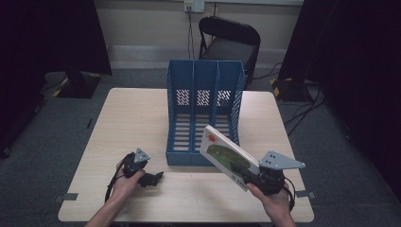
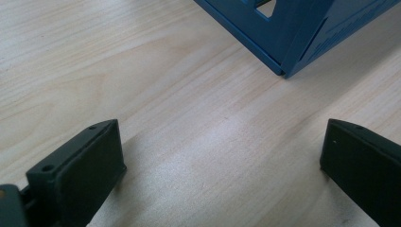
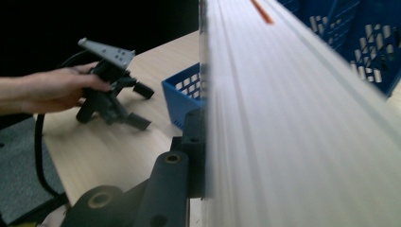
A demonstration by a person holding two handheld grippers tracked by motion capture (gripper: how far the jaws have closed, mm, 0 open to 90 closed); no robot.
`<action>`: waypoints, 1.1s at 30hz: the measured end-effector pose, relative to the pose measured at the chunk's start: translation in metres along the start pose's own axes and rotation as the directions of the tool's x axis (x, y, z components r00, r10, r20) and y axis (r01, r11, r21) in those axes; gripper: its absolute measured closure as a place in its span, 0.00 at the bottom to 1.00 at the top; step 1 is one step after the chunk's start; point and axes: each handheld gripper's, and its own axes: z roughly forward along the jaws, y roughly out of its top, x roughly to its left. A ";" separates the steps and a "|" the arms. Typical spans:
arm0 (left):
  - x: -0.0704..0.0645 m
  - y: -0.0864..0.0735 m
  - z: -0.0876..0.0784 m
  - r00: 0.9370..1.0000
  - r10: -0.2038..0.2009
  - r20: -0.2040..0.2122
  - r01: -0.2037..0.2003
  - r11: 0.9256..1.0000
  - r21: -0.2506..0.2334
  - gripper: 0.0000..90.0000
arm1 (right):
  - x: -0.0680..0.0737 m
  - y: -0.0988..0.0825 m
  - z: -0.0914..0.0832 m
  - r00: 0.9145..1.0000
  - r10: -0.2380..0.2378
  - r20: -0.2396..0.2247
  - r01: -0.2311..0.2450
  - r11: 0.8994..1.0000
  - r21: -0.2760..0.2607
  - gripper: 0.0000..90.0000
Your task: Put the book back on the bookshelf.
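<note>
A book (image 1: 224, 151) with a white cover, a green picture and a red spot hangs tilted above the table, just in front of the right compartment of a blue three-slot file rack (image 1: 203, 78). My right gripper (image 1: 239, 172) is shut on the book's lower corner. In the right gripper view a black finger (image 3: 191, 142) presses against the book's page edge (image 3: 302, 123); the other finger is hidden behind it. My left gripper (image 1: 153, 178) rests on the table left of the rack's front, open with bare wood between its jaws (image 2: 222, 161). The rack's corner (image 2: 302, 38) lies just ahead of it.
The light wooden table (image 1: 132, 118) has open surface left of the rack and along the front edge. A black folding chair (image 1: 229, 40) stands behind the table. Cables run over the grey floor at the right. A hand (image 3: 52, 90) holds the left gripper (image 3: 142, 106).
</note>
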 end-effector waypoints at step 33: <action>0.000 0.000 0.000 1.000 0.004 -0.003 -0.004 1.000 0.002 0.00 | -0.046 0.023 0.043 0.929 0.135 0.345 -0.145 0.989 0.004 0.86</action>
